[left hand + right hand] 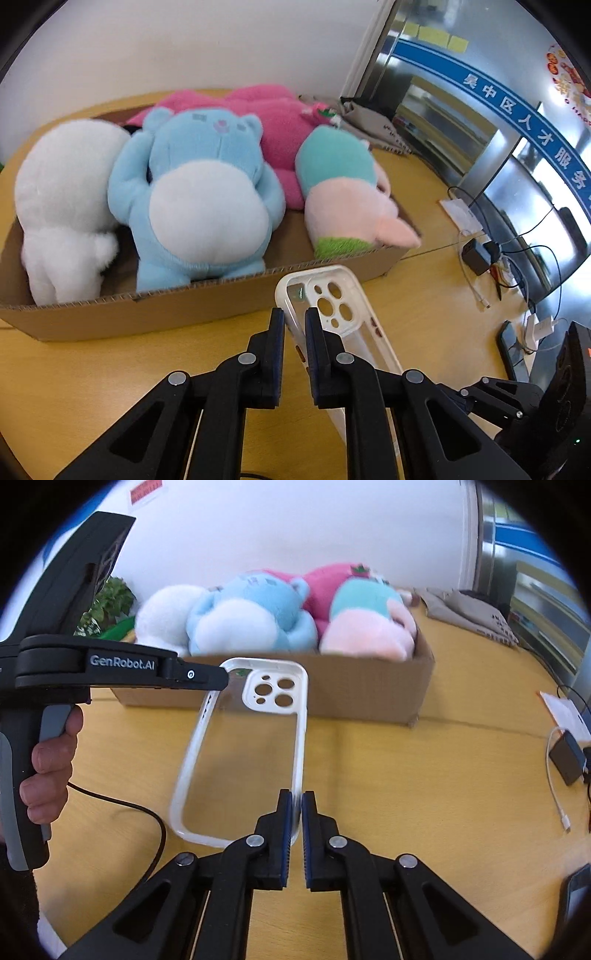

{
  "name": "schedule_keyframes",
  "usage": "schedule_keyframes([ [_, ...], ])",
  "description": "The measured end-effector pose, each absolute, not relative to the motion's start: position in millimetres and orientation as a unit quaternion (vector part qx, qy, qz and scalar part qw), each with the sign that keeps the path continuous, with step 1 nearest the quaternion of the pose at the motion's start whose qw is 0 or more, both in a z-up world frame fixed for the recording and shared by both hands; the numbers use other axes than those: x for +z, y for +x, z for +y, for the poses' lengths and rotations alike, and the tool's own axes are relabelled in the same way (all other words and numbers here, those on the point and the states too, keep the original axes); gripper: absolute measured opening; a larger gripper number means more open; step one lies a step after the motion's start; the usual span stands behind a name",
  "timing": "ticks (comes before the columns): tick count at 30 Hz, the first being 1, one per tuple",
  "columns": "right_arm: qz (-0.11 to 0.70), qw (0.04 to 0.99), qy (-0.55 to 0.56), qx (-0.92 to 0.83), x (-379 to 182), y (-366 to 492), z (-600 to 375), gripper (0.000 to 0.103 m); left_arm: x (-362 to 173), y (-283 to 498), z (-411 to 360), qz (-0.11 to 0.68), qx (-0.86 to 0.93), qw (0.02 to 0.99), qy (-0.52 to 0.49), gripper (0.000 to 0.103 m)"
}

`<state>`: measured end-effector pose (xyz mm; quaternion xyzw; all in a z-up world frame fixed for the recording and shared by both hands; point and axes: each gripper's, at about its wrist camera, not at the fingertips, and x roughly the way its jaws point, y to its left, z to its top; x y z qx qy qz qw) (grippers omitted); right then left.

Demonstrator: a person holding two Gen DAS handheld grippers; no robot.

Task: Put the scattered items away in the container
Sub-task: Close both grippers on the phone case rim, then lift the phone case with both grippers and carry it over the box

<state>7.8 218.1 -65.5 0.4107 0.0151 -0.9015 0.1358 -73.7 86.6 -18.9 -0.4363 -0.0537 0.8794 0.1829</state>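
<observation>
Here, one clear phone case (243,753) with a white rim is held in the air above the wooden table (424,775), between the two grippers and just short of the cardboard box (351,690). Its long axis runs from the right gripper (296,801) forward toward the box, with the camera-cutout end leading and the plain end nearest the right gripper. The case is tipped on edge rather than lying flat, its open inner face turned toward the left gripper's side.

The right gripper is nearly closed, its two blue-padded fingers (283,834) pinching the case's right-hand rim close to the near corner. The left gripper (295,321) stands at a narrow opening; in its own view the case's rim near the camera cutout (334,302) sits between its fingers (277,347). From the right wrist view its tip meets the far left corner of the case, though whether the pads actually press the rim cannot be told. A person's hand (51,768) wraps the left gripper's handle.

Beyond both grippers, the box holds four plush toys side by side: a white one (62,199) furthest left, a light blue bear (199,199), a large pink one (280,129) behind, and a teal-and-pink one (347,188) at the right end. To the right of the grippers lie a black charger block (476,254), a white cable (554,794) and a grey cloth (373,125) past the box.
</observation>
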Motion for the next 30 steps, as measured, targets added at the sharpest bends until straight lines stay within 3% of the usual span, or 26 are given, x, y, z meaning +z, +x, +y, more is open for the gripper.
schedule_keyframes([
  [7, 0.016, 0.151, 0.353, -0.923, -13, -8, 197, 0.004, 38, -91, 64, -0.046, 0.907, 0.179, -0.379, 0.011],
  [19, 0.013, 0.146, 0.301, -0.942, 47, -144, 166, 0.004, 78, -244, 34, -0.033, 0.923, 0.159, -0.349, 0.011],
  [24, -0.013, 0.146, 0.321, -0.936, 37, -218, 158, 0.005, 48, -313, 30, -0.025, 0.913, 0.142, -0.381, 0.011],
  [30, -0.013, 0.139, 0.381, -0.914, -13, -267, 143, 0.005, -17, -356, 30, -0.027, 0.89, 0.129, -0.436, 0.01],
])
